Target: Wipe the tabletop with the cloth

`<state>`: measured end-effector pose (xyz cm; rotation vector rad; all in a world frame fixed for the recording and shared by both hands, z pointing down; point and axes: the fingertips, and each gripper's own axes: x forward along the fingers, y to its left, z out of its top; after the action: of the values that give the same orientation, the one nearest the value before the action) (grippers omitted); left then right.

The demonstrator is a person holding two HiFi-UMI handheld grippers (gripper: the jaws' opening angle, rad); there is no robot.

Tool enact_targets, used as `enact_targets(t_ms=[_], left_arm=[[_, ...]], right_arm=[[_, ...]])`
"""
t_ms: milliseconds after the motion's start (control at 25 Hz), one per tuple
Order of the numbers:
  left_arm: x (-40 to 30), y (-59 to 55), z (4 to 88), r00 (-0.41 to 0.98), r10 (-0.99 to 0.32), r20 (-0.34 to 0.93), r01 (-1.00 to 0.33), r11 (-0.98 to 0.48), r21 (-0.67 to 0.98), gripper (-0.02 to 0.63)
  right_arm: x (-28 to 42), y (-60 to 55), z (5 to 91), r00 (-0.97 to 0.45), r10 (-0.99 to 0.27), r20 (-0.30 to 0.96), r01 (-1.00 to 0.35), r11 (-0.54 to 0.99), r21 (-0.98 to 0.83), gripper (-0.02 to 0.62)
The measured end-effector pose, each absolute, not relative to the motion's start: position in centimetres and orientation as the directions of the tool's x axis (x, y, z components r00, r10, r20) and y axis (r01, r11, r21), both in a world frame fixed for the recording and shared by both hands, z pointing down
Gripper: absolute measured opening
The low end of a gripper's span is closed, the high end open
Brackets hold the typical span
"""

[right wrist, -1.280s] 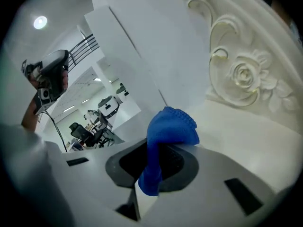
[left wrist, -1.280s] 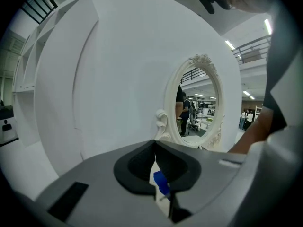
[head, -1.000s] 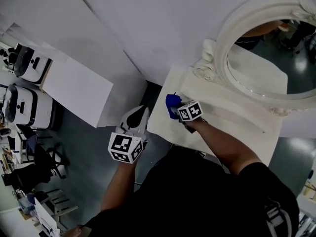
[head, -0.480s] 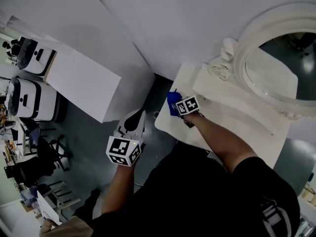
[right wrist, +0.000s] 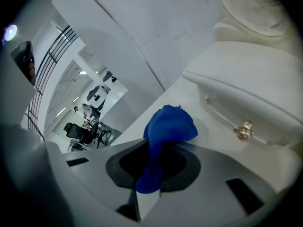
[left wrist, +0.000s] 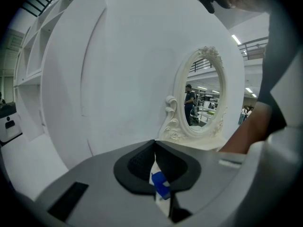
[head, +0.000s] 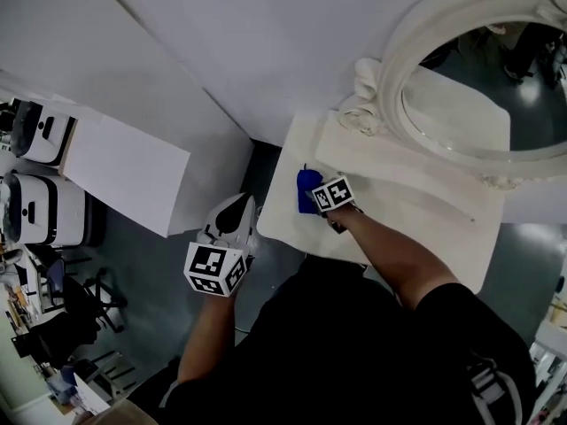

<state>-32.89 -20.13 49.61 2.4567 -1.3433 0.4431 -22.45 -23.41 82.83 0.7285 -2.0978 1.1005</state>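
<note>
Pinching a bunched blue cloth (right wrist: 168,124) between its jaws, the right gripper (right wrist: 158,145) sits low over the white table (head: 416,228). The free end of the cloth puffs out ahead of the jaw tips and rests on the tabletop near its left front corner. The only print to make out is the black-and-white square pattern on each gripper's cube, one (head: 337,195) on the right and one (head: 214,268) on the left (patterns, not words). The left gripper (left wrist: 154,143) hangs off the table's edge above the dark floor (head: 142,255). Its jaws are pressed together at the tips with nothing held. At the back of the table stands an oval mirror (head: 452,104) in an ornate white frame, just beyond the cloth. Its base carries a closed drawer (right wrist: 251,103) with a small brass knob (right wrist: 243,130), so what is inside cannot be seen. The person's bare forearm (head: 390,255) crosses the table's near edge. A plain white box (head: 124,162) stands well to the left, with white machines (head: 40,197) past it.
</note>
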Motion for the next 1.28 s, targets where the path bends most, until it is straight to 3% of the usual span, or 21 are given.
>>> enact_targets(t_ms=[1280], left_arm=[[-4.1, -16.5, 50.8, 0.774, -0.452, 0.444, -0.549, -0.828, 0.114, 0.012]], right_arm=[[20.1, -8.0, 84.3, -0.286, -0.365, 0.886, -0.958, 0.086, -0.273, 0.034]])
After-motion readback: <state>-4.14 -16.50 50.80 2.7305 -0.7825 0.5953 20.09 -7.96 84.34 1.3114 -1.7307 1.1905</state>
